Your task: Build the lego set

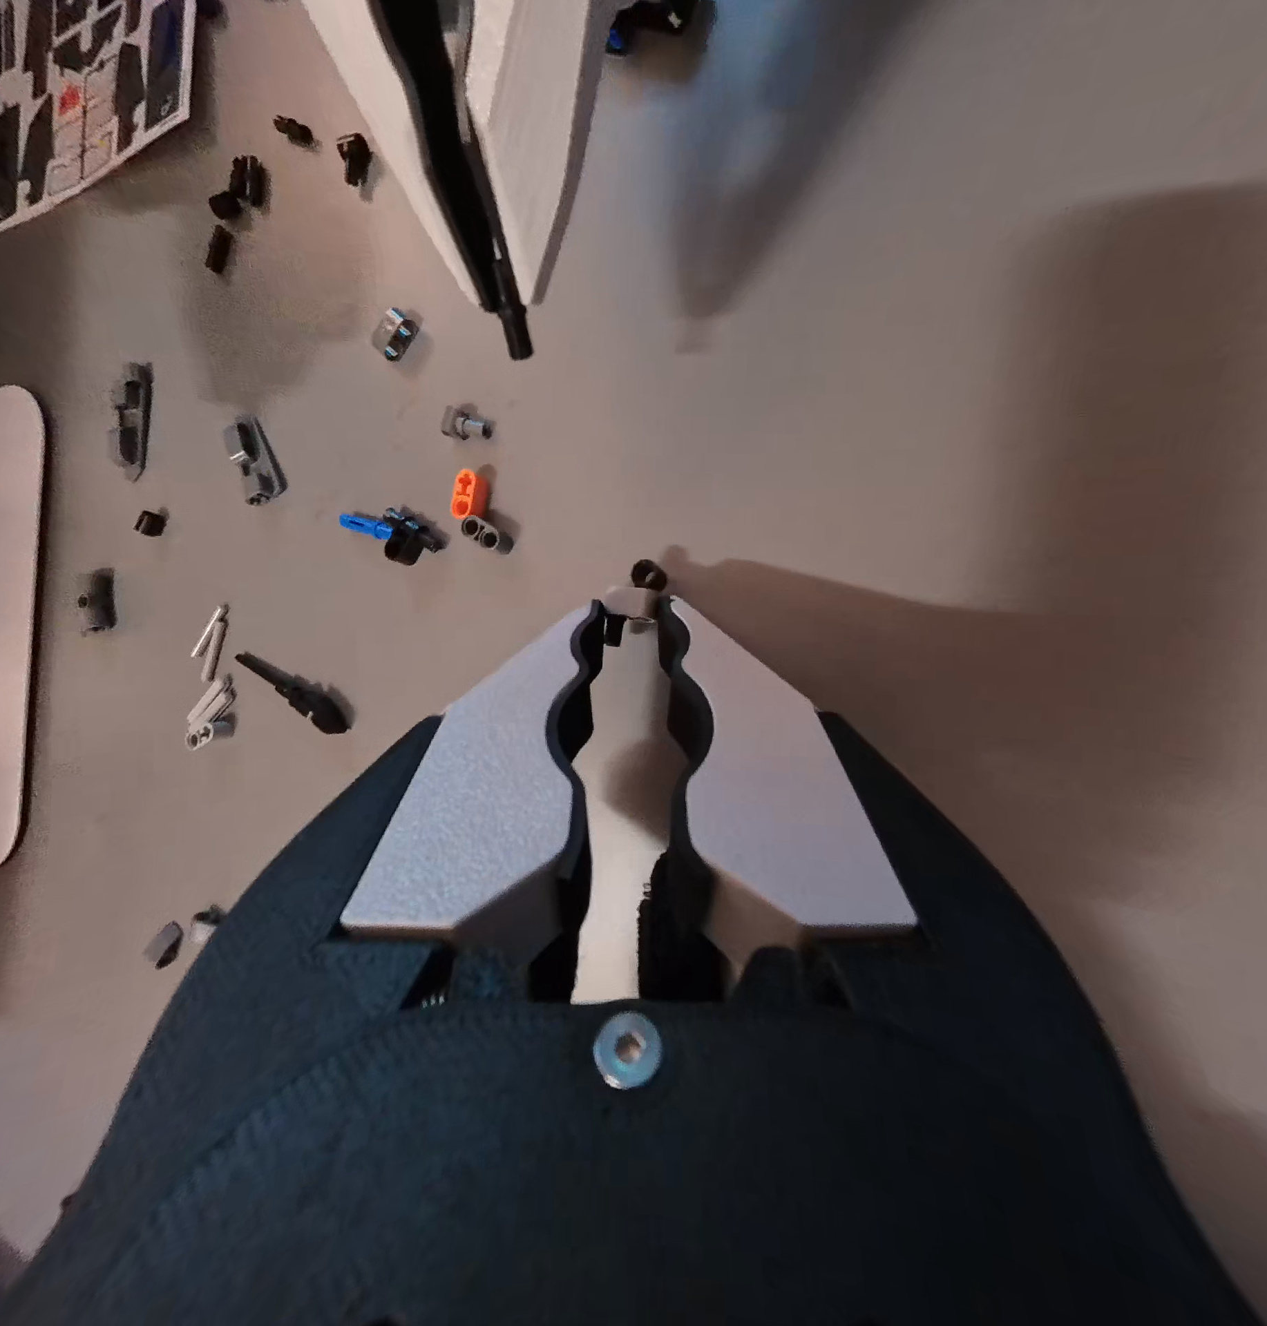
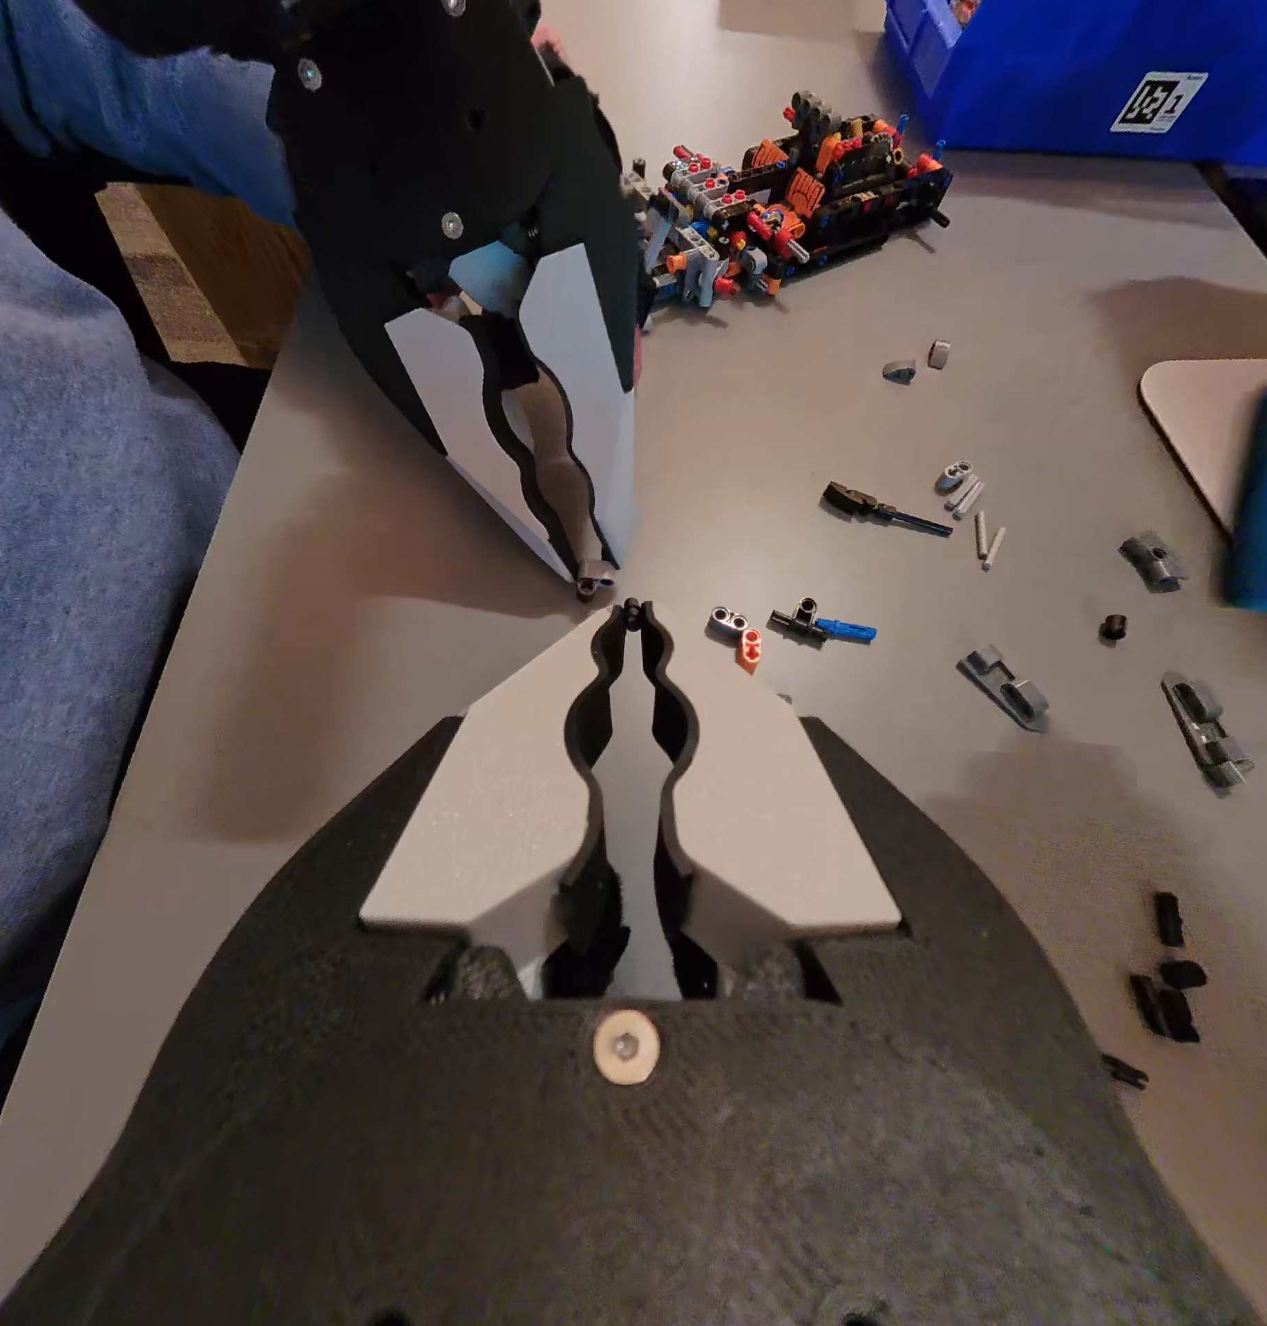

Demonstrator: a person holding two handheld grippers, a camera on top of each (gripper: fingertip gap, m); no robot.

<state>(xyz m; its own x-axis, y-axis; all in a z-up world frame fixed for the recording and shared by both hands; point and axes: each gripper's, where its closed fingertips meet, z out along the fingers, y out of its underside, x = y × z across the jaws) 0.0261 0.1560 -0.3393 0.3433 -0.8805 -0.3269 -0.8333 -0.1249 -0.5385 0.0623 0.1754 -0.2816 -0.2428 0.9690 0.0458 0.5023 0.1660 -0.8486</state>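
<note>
Pinching a small black peg, the right gripper faces the left gripper, whose narrow jaws clamp a small grey connector piece. Loose parts litter the grey bench; the half-built orange-and-black lego chassis waits beyond, seemingly far from finished.

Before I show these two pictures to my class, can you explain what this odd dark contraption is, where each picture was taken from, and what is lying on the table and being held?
These are two hand-held grippers, each carrying its own camera that looks along its two fingers. The left wrist view shows the left gripper pinching a small grey connector. The right wrist view shows the right gripper pinching a tiny black pin, with the left one opposite, tips nearly meeting. On the grey table lie loose pieces: an orange connector, a blue pin, grey beams and black bits. Farther back stand a half-built model and a blue bin.
</note>
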